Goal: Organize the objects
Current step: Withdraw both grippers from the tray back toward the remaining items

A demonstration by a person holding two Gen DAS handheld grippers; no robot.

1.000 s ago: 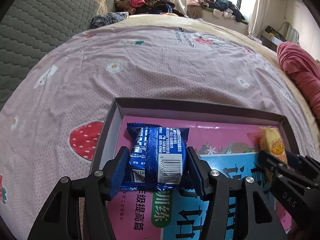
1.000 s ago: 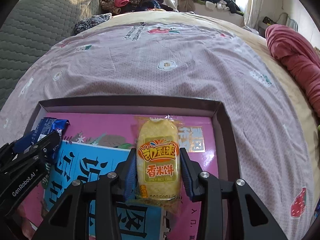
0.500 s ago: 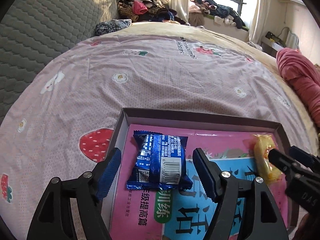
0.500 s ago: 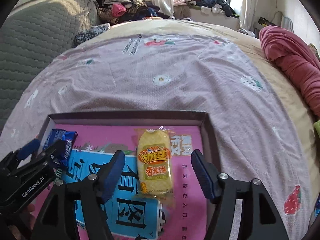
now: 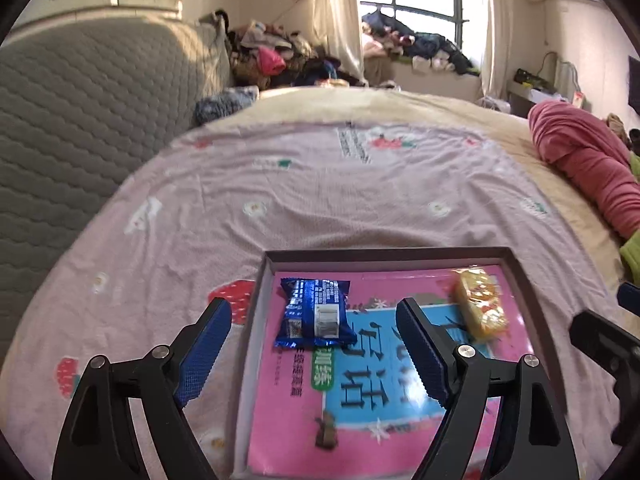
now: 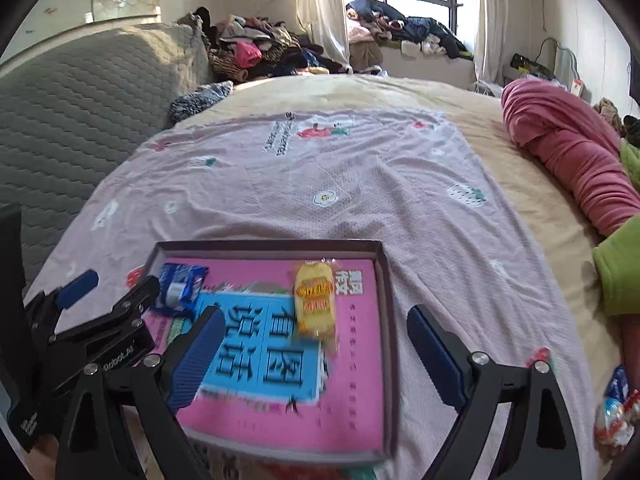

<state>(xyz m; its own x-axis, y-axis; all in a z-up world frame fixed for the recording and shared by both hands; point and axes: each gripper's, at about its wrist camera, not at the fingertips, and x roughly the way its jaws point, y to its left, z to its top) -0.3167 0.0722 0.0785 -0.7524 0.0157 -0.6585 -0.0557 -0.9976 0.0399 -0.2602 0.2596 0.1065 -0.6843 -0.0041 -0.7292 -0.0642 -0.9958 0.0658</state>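
Note:
A dark shallow box (image 5: 384,254) (image 6: 264,245) lies on the bed with a pink and blue book (image 5: 360,400) (image 6: 288,380) inside it. A blue snack packet (image 5: 316,313) (image 6: 180,289) rests on the book's far left. On its far right lies a yellow rice-cracker packet (image 5: 480,308) (image 6: 315,304). My left gripper (image 5: 312,320) hovers above the blue packet, its jaws still opening, nothing pressed between them. My right gripper (image 6: 316,328) hangs above the yellow packet, jaws also opening and clear of it.
A pink strawberry-print sheet (image 5: 320,184) covers the bed. A grey quilted headboard (image 5: 80,112) stands at the left, a red blanket (image 6: 568,152) and a green cloth (image 6: 620,268) at the right. More snack packets (image 6: 616,408) lie at the lower right. Piled clothes sit by the window.
Both grippers let go of their packets, opened wide and rose away from the box. The blue and yellow packets stay lying on the book.

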